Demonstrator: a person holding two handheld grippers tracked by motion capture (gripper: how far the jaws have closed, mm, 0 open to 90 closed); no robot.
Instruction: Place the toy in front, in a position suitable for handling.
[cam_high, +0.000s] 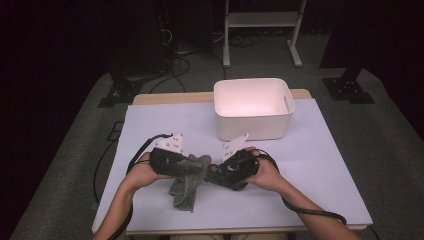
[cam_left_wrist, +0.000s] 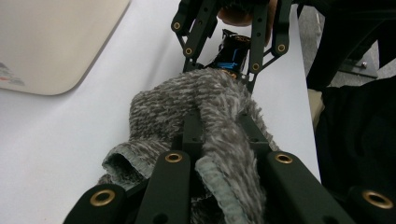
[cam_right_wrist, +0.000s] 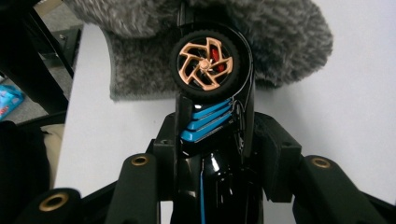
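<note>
Grey sock (cam_high: 189, 182) in left tool (cam_high: 192, 167), well short of table edge (cam_high: 240, 229)

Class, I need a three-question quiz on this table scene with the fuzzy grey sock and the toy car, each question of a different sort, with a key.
1. True or false: the left claw is shut on the grey sock.
2. What does the right claw hold? A) a spoon B) a black toy car with a copper wheel C) a cup
3. Fill in: the white bin stands on the table ____ the two hands, on the far side from the person.

Key: 1 true; 2 B; 3 beyond
</note>
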